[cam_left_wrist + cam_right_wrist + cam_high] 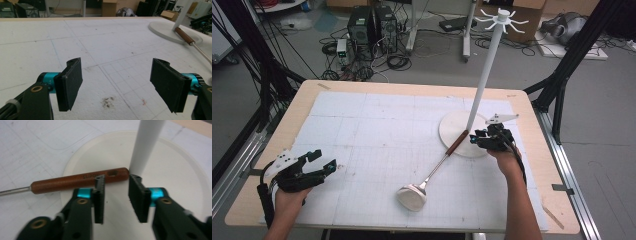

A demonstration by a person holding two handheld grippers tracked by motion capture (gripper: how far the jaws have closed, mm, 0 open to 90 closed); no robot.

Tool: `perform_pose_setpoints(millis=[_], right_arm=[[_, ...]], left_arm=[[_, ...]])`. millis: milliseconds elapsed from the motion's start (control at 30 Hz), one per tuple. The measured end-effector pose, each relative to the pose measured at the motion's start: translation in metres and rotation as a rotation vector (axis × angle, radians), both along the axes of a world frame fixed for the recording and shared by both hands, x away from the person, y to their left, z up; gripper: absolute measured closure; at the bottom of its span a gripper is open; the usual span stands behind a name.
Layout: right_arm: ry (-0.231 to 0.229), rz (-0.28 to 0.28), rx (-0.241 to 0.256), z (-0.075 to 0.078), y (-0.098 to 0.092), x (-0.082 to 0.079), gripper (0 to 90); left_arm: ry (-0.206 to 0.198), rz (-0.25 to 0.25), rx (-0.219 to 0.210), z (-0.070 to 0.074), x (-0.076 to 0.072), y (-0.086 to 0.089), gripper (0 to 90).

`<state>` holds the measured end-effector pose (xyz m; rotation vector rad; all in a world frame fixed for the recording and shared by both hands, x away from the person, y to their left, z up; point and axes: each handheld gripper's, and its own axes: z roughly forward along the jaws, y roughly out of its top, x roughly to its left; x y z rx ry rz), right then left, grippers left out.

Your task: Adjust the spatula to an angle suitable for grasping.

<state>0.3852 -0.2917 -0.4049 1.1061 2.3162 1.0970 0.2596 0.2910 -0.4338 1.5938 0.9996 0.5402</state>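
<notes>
Here the ladle [427, 179] lies on the table [362, 130], its brown handle resting on the stand's round base [452, 127]. The right gripper [116, 182] is open just beside the handle. The left gripper [116, 75] is wide open, far off.

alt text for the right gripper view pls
The right gripper hovers open just short of a ladle's brown wooden handle, which lies across the round white stand base with its end against the white pole.
</notes>
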Motion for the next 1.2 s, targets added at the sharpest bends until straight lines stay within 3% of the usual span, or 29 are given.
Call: perform_pose_setpoints(millis=[67,133,233,333,400,467,567,600,833,933,1100,1200], right_arm=[[-0.026,-0.066,0.0,0.002,-0.004,-0.015,49.3],[-0.043,-0.116,0.017,0.003,-0.008,-0.033,45.8],[-0.066,-0.11,0.043,0.001,-0.006,-0.056,46.7],[-0.059,-0.053,0.051,-0.008,0.005,-0.075,57.0],[-0.054,0.021,0.064,-0.016,0.018,-0.087,72.1],[-0.041,0.078,0.076,-0.022,0.031,-0.094,80.5],[-0.032,0.174,0.071,-0.026,0.055,-0.103,87.6],[-0.038,0.219,0.044,-0.026,0.065,-0.106,89.1],[-0.011,0.408,-0.046,-0.038,0.108,-0.119,89.2],[-0.013,0.451,-0.043,-0.039,0.118,-0.124,89.2],[-0.009,0.477,-0.025,-0.039,0.127,-0.127,89.2],[-0.003,0.481,-0.039,-0.041,0.131,-0.127,89.2]], left_arm=[[0.013,-0.009,-0.003,-0.001,0.001,-0.002,28.2],[0.02,-0.012,0.005,-0.001,0.001,-0.005,28.1],[0.016,-0.017,0.001,0.0,0.001,-0.009,28.0],[0.016,-0.021,0.003,0.001,0.001,-0.01,28.0],[0.017,-0.02,0.005,0.001,0.001,-0.011,28.1],[0.018,-0.022,0.009,0.001,0.002,-0.011,28.2],[0.016,-0.021,0.007,0.001,0.002,-0.011,28.3],[0.014,-0.022,0.008,0.001,0.002,-0.011,28.3],[0.019,-0.027,0.015,0.001,0.002,-0.011,28.6],[0.015,-0.025,0.016,0.001,0.002,-0.011,28.8],[0.019,-0.024,0.01,0.001,0.002,-0.012,28.9],[0.019,-0.025,0.013,0.0,0.002,-0.012,28.9]])
